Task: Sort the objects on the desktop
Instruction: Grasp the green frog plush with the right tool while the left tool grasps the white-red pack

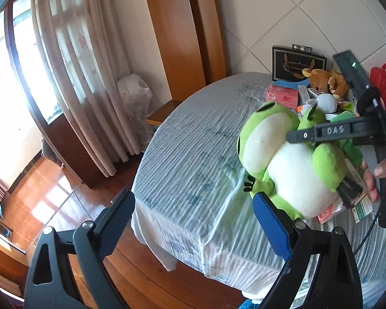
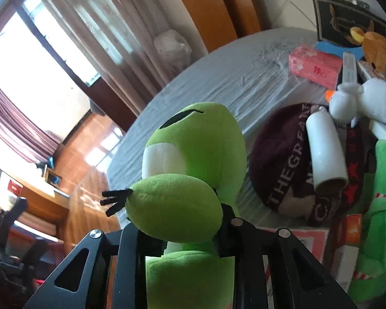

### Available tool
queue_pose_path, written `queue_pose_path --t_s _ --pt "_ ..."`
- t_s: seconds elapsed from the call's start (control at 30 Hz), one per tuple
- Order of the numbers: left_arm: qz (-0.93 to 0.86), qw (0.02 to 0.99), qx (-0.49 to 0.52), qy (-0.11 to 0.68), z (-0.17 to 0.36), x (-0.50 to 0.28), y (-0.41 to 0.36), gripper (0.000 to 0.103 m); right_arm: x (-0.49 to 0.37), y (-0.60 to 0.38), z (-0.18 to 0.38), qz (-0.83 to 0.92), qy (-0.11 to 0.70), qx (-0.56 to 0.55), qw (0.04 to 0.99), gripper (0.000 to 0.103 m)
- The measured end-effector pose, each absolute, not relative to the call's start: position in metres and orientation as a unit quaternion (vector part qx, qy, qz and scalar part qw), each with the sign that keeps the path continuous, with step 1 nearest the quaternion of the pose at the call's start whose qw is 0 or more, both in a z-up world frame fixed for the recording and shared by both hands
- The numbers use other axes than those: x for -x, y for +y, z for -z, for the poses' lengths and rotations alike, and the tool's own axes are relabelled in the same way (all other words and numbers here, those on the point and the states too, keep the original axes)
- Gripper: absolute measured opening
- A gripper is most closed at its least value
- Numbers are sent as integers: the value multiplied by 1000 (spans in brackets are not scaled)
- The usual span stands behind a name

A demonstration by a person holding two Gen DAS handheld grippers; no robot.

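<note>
The table [image 1: 193, 154], under a wrinkled pale cloth, is bare on its window side, while clutter crowds the corner by the tiled wall. The frog [image 1: 290, 159], a green and white plush, is off the cloth near the table's front edge, just beside that pile. The right tool [image 2: 190, 237] has its jaws drawn close on the frog's arm, the limb bulging out above them, so the toy hangs from one limb. The left tool [image 1: 193, 221] stands wide open and empty, low over the front edge, with the frog just past its blue pad [image 1: 270, 224].

A one-limb grip lets a soft toy swing. My advice: carry it slowly, keep it clear of the dark cap [image 2: 303, 164] and the white roll [image 2: 324, 149], and set it on the bare cloth before opening. The left tool can steady the body if it sways.
</note>
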State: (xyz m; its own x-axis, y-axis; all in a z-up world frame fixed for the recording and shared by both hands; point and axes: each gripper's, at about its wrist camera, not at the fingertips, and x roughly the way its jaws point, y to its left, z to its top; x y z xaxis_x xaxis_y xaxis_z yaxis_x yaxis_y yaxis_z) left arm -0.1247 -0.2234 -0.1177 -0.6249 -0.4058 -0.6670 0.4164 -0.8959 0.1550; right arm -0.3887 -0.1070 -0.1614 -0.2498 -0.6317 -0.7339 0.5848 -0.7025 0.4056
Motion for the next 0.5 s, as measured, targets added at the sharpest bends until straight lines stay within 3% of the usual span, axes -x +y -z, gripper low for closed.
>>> queue_pose_path --t_s 0.3,0.5 --pt "912 154 -380 12 144 187 -158 94 371 13 37 874 -56 -361 321 25" --pt "903 108 -416 21 180 242 -97 94 358 98 -6 912 -43 -319 256 25"
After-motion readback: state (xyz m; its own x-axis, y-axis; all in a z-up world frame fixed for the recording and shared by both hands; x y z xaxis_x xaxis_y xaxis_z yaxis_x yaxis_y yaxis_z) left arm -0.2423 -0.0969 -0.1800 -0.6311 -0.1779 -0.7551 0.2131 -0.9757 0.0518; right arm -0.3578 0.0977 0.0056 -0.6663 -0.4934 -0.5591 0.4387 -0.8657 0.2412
